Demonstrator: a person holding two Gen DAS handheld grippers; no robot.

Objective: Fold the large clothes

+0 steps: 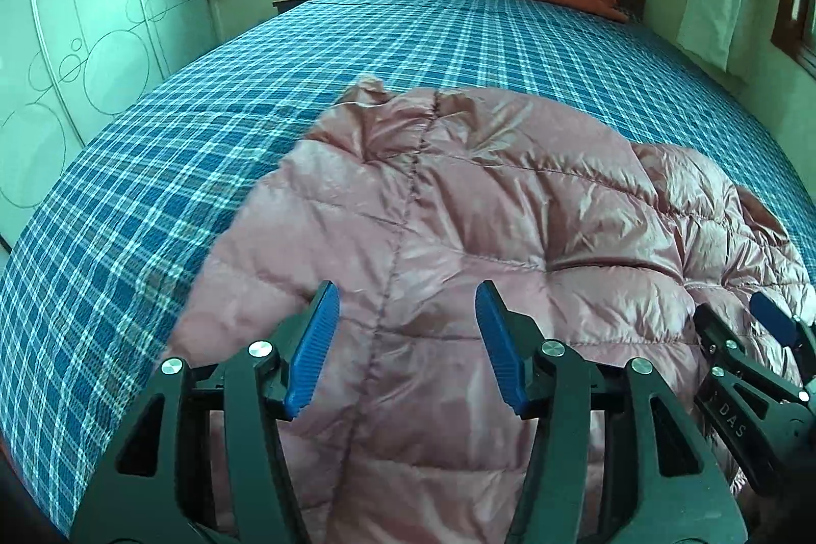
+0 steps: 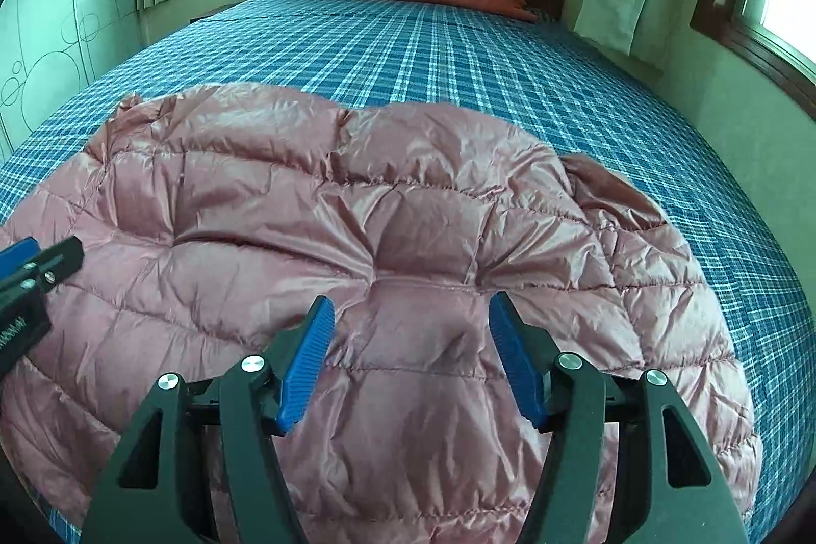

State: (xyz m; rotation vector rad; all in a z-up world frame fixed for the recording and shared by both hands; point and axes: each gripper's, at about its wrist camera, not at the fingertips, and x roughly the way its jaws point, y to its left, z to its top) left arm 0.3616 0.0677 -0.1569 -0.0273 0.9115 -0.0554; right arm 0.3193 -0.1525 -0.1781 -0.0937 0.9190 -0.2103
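1. Where the left wrist view looks down, the pink puffer jacket lies spread on the bed. Left gripper hangs over the jacket's centre seam, jaws apart, nothing between them. Judged light, puffy, slippery; pinch a hem or seam edge.
2. Right wrist view: right gripper over the jacket's near panel, jaws apart, empty.

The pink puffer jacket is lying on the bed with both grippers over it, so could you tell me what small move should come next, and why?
Probably lower both grippers onto the near edge and pinch it. The left gripper and right gripper are open with nothing between their pads, and the pink puffer jacket lies bunched and rumpled on the plaid bed.
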